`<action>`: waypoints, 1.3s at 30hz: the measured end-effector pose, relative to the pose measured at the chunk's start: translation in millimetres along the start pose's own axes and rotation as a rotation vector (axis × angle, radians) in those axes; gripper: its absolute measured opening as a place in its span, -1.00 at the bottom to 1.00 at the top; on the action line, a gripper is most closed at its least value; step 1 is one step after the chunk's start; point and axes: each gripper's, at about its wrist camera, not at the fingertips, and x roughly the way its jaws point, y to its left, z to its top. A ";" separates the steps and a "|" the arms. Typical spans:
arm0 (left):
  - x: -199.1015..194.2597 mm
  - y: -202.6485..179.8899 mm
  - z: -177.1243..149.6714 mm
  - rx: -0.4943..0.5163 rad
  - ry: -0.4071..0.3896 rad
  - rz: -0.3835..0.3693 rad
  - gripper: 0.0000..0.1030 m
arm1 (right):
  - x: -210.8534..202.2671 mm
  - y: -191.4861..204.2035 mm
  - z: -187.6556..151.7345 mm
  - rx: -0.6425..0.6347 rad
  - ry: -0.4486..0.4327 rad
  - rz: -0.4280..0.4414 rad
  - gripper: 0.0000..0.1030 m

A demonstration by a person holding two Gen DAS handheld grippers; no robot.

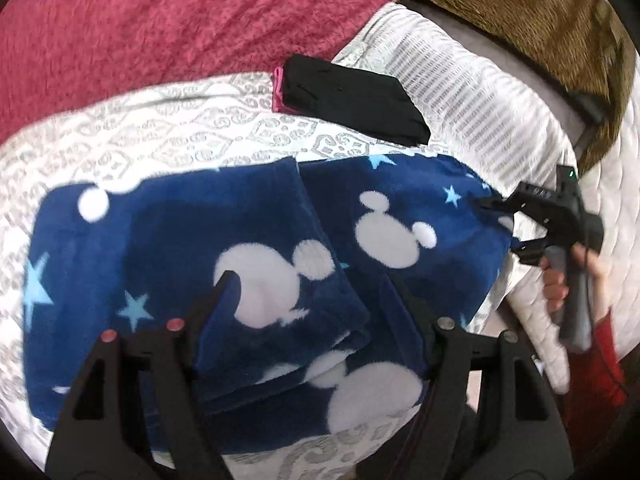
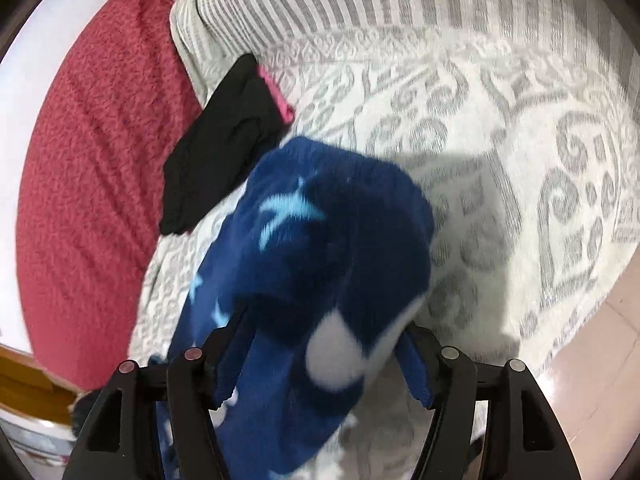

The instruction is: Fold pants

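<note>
The pants (image 1: pixel 168 248) are navy fleece with white mouse heads and light blue stars, lying across the patterned bed cover. My left gripper (image 1: pixel 308 292) holds a folded edge of the pants between its fingers near the bottom middle. My right gripper (image 1: pixel 508 224) shows at the right of the left wrist view, held by a hand, clamped on the pants' far right edge. In the right wrist view the pants (image 2: pixel 320 256) bunch up between the fingers of the right gripper (image 2: pixel 320 344) and hide the fingertips.
A folded black garment (image 1: pixel 352 100) with a pink one under it lies behind the pants, also in the right wrist view (image 2: pixel 224 144). A red fluffy blanket (image 1: pixel 160 24) lies at the back left. A striped white pillow (image 1: pixel 460 92) is at the right. A brown blanket (image 1: pixel 540 12) lies beyond.
</note>
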 end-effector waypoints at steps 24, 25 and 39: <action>-100.1 164.4 -48.0 -0.455 -0.167 0.116 0.41 | -0.7 299.6 -274.4 -1.373 0.075 0.070 -0.66; -102.3 169.1 -50.8 -0.471 -0.169 0.109 0.41 | 12.8 297.3 -287.0 -1.392 0.131 0.055 -0.66; -56.9 149.4 -38.1 -0.512 -0.010 -0.260 0.48 | 19.4 282.3 -291.9 -1.361 0.187 0.071 -0.56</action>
